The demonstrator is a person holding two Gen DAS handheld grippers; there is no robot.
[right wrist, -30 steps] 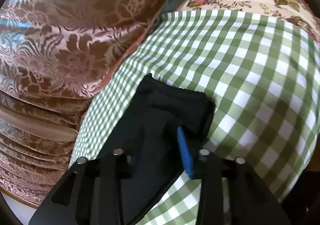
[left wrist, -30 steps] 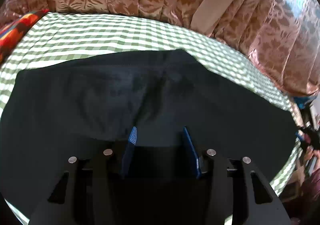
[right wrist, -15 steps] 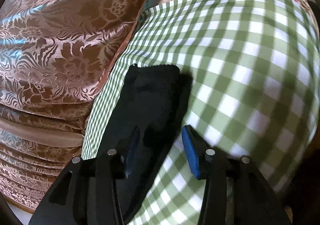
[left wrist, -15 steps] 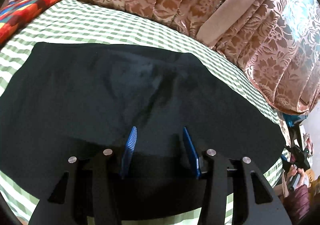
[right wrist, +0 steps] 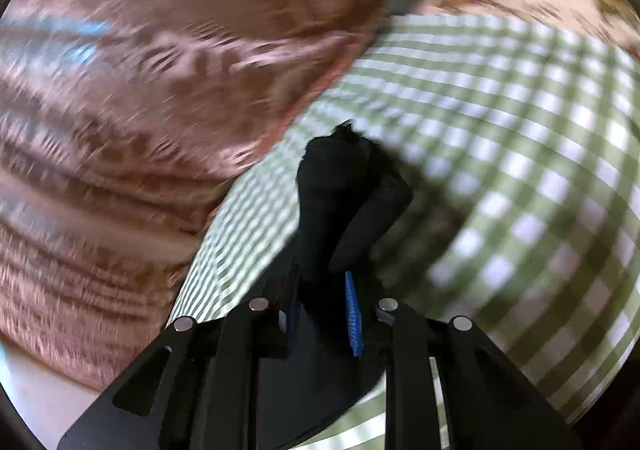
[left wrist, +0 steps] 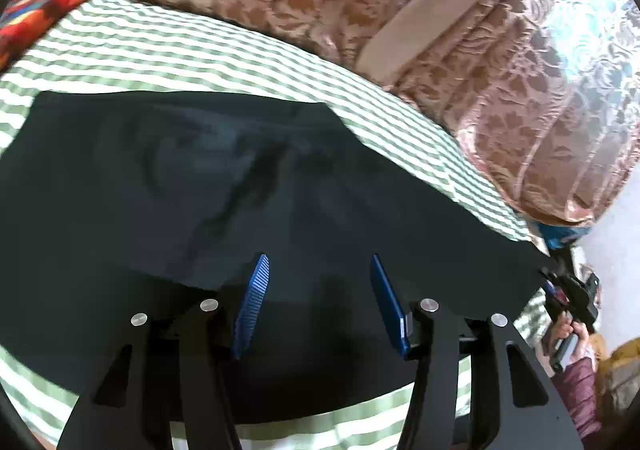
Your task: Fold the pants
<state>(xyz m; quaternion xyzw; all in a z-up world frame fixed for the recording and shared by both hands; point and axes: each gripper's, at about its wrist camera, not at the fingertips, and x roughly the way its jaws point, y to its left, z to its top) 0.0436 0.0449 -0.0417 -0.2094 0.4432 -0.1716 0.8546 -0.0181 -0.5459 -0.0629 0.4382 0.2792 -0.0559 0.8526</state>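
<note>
Pants [left wrist: 224, 202] spread under parted left tongs [left wrist: 318, 270], leg end pinched in right tongs [right wrist: 320, 290]

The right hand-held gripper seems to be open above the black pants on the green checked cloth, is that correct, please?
Not quite: the right hand-held gripper is shut on the black pants, bunching them over the green checked cloth, as the right wrist view shows.

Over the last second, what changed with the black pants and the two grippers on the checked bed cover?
The right gripper closed on the cuff end of the black pants and lifted it off the green checked cover; the blurred view suggests it is moving. The left gripper stayed open above the flat upper part of the pants.
</note>
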